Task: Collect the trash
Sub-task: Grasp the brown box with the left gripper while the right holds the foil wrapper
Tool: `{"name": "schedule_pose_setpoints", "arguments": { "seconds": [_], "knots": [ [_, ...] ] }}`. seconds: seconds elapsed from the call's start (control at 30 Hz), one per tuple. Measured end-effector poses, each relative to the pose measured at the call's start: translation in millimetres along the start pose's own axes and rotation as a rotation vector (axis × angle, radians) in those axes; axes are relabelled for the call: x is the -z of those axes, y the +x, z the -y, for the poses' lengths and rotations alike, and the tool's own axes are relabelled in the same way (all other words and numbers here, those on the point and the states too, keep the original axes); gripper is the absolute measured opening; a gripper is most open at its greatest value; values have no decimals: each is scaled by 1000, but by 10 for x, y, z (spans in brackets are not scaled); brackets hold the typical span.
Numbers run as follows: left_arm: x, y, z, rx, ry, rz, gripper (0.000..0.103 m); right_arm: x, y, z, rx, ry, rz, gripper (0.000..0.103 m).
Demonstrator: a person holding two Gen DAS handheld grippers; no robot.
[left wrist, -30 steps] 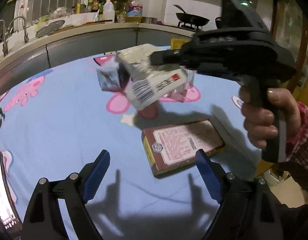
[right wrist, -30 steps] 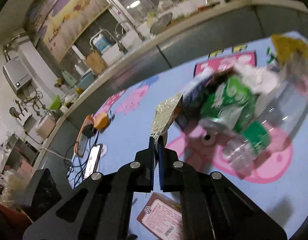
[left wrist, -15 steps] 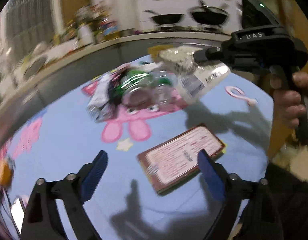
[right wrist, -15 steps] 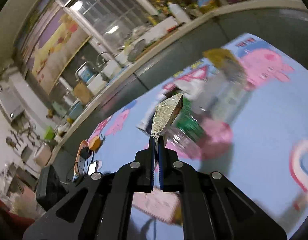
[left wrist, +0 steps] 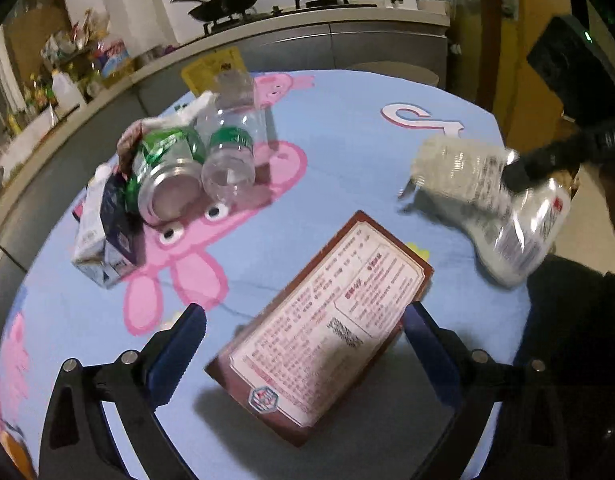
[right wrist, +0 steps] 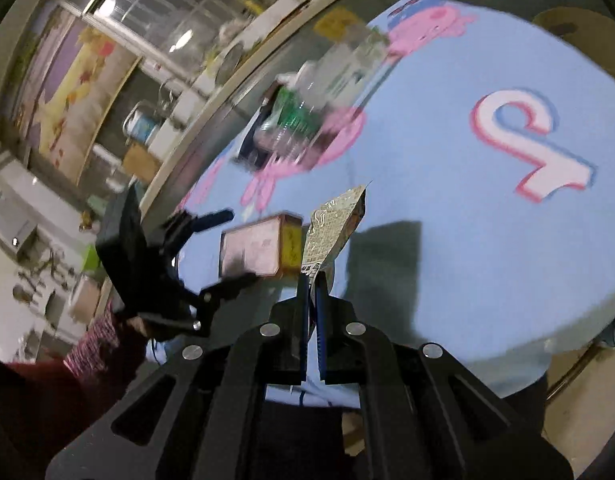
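The left gripper (left wrist: 303, 340) hangs with its blue-padded fingers (left wrist: 181, 344) spread wide over the near edge of the table (left wrist: 347, 128), which wears a light-blue cloth printed with pink cartoon pigs. Between those fingers, though touching neither, lies a flat brown box (left wrist: 327, 336) with a pink printed label facing up, set at a slant on the cloth. The right gripper (right wrist: 312, 292) is pressed together on the lower corner of a crinkled silver wrapper (right wrist: 335, 224) — the foil stands up from the tips, clear of the cloth, out by the table's right edge; in the left wrist view the same wrapper (left wrist: 491, 200) shows blurred beside the right gripper's black body. Toward the far left edge of the table the remaining trash sits in a tight cluster: a green can (left wrist: 167, 176) lying on its side with its silver end toward the camera, a clear plastic bottle (left wrist: 231, 148) with a green label touching it on the right, and a small white-and-dark carton (left wrist: 103, 236) leaning against the can on the left. Behind the table runs a grey counter (left wrist: 307, 40) — two dark pans (left wrist: 223, 2) sit on a stove there.
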State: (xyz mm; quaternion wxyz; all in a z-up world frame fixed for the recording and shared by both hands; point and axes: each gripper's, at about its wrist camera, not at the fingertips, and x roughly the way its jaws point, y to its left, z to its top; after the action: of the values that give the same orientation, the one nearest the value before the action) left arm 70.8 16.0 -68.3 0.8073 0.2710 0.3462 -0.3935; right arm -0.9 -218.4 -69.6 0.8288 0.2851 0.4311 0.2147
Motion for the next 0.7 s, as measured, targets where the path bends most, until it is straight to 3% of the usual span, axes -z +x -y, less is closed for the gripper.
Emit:
{"name": "schedule_pose_setpoints", "arguments": {
  "seconds": [0.17,0.33,0.6,0.7],
  "knots": [
    [150,9,41,-47,-24,-13,86,-56,361,-123,-31,-26,-49,3],
    [172,-57,-66,-43,-163,10,82,-269,563,-134,-29,-31,-21,3],
    [139,-59,-124,-30,-342,27,81,-548,523,-77,6,-52,42,3],
    [103,37,-174,-45,-390,-10,75,-545,399,16,14,-38,69,3]
  ]
}}
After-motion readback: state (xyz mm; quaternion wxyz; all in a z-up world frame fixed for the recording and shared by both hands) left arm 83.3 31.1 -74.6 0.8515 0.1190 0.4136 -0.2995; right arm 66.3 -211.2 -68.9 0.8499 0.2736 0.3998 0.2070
